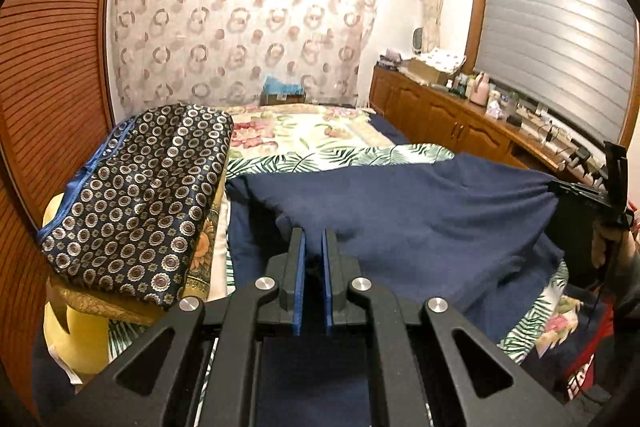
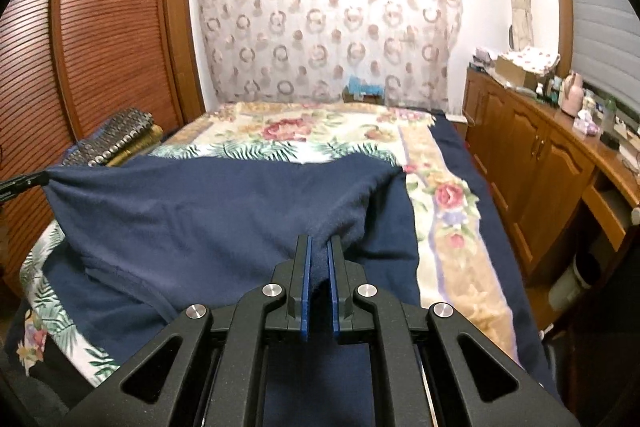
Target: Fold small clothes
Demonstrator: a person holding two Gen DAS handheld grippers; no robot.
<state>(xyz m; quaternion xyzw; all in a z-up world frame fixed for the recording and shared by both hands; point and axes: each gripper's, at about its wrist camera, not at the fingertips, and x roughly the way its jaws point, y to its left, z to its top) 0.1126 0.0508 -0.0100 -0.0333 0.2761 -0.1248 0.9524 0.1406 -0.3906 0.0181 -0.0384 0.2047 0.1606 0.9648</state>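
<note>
Both pinched tight on navy garment (image 2: 208, 203): left gripper (image 1: 314, 239) one corner, right gripper (image 2: 319, 245) other, cloth stretched taut over bed (image 2: 452, 227), probably for neat fold.

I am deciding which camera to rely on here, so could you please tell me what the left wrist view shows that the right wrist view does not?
Only the left wrist view shows the yellow pillow under the patterned cushion, and a hand holding the right gripper. Only the right wrist view shows the tall louvred wardrobe whole. Both show the navy garment pinched by the left gripper and the right one, raised over the floral bed.
</note>
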